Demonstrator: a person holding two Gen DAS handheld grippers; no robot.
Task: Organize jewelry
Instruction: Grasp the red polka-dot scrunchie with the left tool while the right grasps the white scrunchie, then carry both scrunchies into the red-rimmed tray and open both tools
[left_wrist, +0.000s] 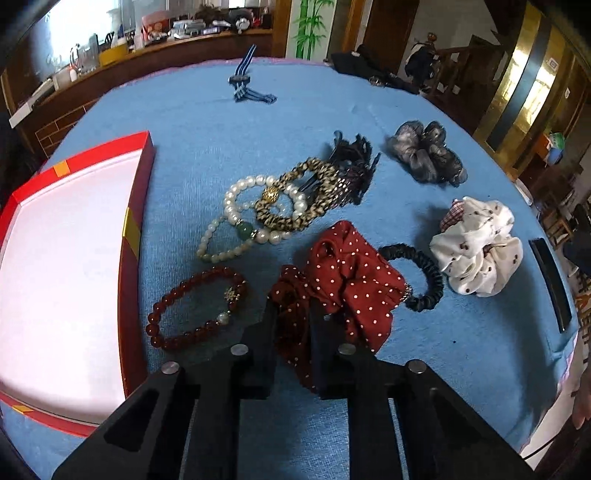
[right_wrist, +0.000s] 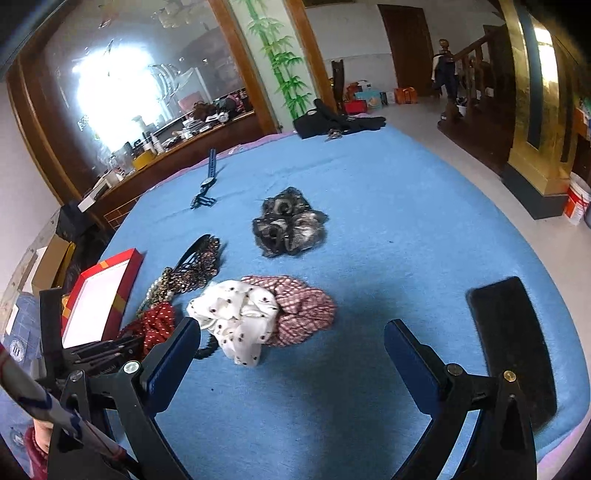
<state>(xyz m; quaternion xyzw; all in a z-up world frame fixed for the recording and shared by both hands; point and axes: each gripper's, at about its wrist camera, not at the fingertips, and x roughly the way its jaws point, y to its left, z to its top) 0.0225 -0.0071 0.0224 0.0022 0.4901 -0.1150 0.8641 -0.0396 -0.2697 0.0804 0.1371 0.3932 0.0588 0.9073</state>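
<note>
1. Left gripper (left_wrist: 293, 314) pinches the soft red polka-dot fabric scrunchie (left_wrist: 343, 280), beside the red cardboard box (left_wrist: 131, 236).
2. Light, floppy; bunched folds grip best.
3. Right gripper (right_wrist: 291, 350) spread, empty.

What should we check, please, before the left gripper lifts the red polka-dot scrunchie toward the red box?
1. Left gripper closed on the red polka-dot scrunchie: ok, fabric pinched between its fingers.
2. Red box open with bare space: ok.
3. Black scrunchie free of the red one: not ok, they touch.
4. Red bead bracelet outside the grip: ok.
5. Right gripper open and empty: ok.
6. Grip firmness: cannot tell.
</note>
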